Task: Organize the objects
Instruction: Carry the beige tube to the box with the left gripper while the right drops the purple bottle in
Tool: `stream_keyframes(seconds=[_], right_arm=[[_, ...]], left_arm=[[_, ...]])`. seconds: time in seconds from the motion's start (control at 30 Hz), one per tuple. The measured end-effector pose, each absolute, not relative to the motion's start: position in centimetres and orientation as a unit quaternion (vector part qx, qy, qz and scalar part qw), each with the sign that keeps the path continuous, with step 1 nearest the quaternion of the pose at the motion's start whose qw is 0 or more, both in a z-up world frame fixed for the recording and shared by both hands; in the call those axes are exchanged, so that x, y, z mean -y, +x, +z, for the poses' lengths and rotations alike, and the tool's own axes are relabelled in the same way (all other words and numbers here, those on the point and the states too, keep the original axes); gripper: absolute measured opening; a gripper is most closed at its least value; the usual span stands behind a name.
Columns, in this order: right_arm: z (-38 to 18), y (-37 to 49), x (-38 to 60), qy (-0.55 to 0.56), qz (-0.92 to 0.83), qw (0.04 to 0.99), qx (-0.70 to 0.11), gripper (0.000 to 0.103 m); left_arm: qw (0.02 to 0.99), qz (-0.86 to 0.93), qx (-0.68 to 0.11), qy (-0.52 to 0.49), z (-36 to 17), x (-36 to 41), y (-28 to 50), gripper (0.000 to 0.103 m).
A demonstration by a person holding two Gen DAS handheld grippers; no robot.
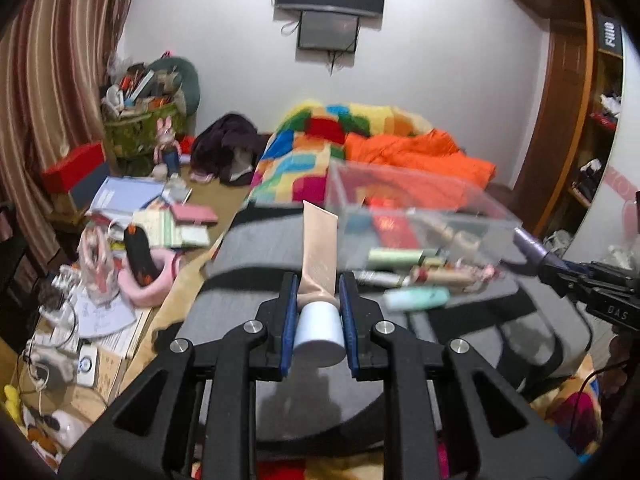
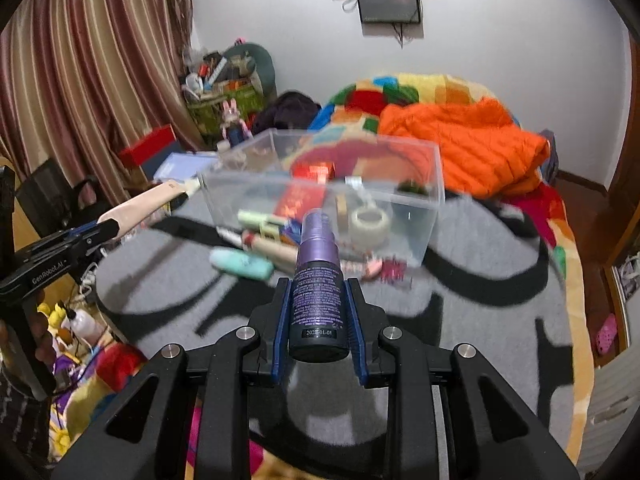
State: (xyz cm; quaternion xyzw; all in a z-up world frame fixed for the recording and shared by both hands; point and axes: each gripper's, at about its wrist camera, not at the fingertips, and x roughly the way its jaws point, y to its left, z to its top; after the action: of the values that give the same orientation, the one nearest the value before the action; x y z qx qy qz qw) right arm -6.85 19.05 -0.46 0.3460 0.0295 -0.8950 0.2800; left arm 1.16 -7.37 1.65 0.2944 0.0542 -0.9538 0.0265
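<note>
- Your left gripper (image 1: 318,300) has its blue-padded fingers (image 1: 289,320) closed on a beige tube (image 1: 319,248); the tube's white cap (image 1: 320,334) points back toward the camera and its flat crimped end points away, toward the bed.
- Your right gripper (image 2: 318,308) is clamped on a purple spray bottle (image 2: 318,276), base toward the camera; the base bears a printed date that reads roughly "2025-01-01", and the small print on the label is too fine to read.
- Seen from the right wrist, the left gripper's body carries the lettering "GenRobot.AI" (image 2: 48,270); seen from the left wrist, the right gripper's body shows "DAS" (image 1: 618,312).
- A clear plastic box (image 2: 424,200) stands on the grey blanket (image 2: 460,340) ahead of both grippers. Inside it are a roll of clear tape (image 2: 370,222), a red packet (image 2: 298,200) and a small red-orange box (image 2: 314,170); further contents are blurred.
- Just in front of the box, on the blanket, lie a mint-green tube (image 2: 240,264), a pale green stick (image 2: 260,218) and several other slim cosmetics, blurred.
- On the shelf at the far right, a black box shows white letters, probably "FIIIO" (image 1: 610,38).
</note>
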Motion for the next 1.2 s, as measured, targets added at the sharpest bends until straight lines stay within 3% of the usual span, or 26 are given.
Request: stream_keyframes(seconds=[0.37,0.7,0.93,1.2], right_arm=[[2.6,-12.5,-18.5,0.316,-0.91,0.269,-0.006,0.023],[0.1,-20.0,-16.9,0.377,-0.891,0.252,0.009,0.023],[-2.7,-22.5,-13.9,0.404,-0.882,0.238,-0.044,0.023],[-2.2,-21.0,-13.4,0.383,-0.89,0.23,-0.092,0.026]], left_arm=[[-0.033,-0.955,-0.059,0.29,3.6,5.5,-5.3,0.02],[-0.088,-0.92,-0.097,0.369,0.7,4.8,-14.0,0.02],[-0.066,-0.919,-0.033,0.386,-0.5,2.2,-17.1,0.02],[-0.066,-0.925,-0.01,0.374,-0.2,1.1,-16.7,0.021]])
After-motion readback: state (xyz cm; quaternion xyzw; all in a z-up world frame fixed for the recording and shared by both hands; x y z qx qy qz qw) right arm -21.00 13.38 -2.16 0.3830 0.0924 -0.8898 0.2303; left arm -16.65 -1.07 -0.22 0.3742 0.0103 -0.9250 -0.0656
